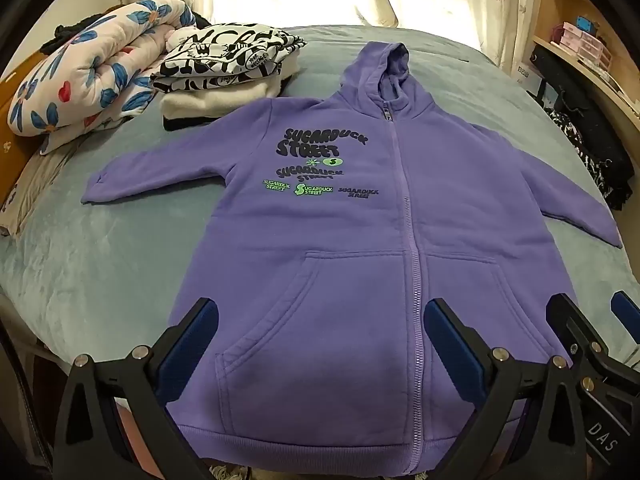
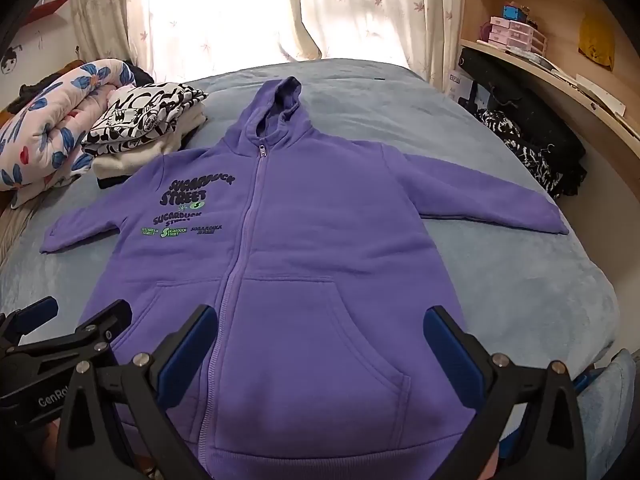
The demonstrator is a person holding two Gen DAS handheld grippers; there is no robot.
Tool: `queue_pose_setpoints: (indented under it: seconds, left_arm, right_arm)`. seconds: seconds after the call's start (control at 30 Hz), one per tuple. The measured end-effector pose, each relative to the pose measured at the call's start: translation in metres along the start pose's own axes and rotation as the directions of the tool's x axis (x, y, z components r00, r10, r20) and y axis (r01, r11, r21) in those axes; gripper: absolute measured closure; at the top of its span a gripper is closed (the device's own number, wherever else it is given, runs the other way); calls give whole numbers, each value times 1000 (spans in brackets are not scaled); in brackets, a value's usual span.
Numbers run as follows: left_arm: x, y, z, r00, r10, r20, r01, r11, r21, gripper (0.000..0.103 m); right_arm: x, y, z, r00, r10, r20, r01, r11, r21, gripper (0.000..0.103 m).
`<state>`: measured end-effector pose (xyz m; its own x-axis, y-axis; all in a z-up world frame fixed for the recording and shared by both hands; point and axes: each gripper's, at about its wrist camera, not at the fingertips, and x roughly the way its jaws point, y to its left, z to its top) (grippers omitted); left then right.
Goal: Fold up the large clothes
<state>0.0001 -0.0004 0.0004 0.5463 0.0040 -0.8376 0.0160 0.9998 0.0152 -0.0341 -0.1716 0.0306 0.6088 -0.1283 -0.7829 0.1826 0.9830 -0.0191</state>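
A purple zip hoodie [image 1: 360, 224] [image 2: 288, 248] with dark and green lettering lies flat, front up, on the blue bed, sleeves spread to both sides and hood pointing away. My left gripper [image 1: 320, 312] hangs open above the hem, over the left front pocket, with nothing between its blue pads. My right gripper [image 2: 320, 312] is open too, above the right front pocket. Each gripper shows in the other's view: the right gripper [image 1: 592, 308] at the right edge, the left gripper [image 2: 84, 312] at the lower left.
A stack of folded clothes [image 1: 228, 68] [image 2: 140, 128] and a rolled floral quilt [image 1: 84, 68] [image 2: 52, 128] lie at the far left of the bed [image 1: 100, 264]. Dark garments [image 2: 532, 148] are piled at the right edge below a wooden shelf [image 2: 560, 64]. Curtains hang behind.
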Motion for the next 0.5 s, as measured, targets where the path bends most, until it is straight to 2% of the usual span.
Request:
queue_pose_setpoints:
  seconds: [0.2, 0.5]
  left_arm:
    - [-2, 1, -1, 1000, -18, 7, 17, 1000, 6, 6]
    - [4, 7, -1, 1000, -17, -9, 17, 1000, -11, 7]
  right_arm:
    - [5, 2, -1, 1000, 3, -6, -3, 1000, 0, 0]
    - [5, 5, -2, 1000, 2, -9, -2, 1000, -3, 0]
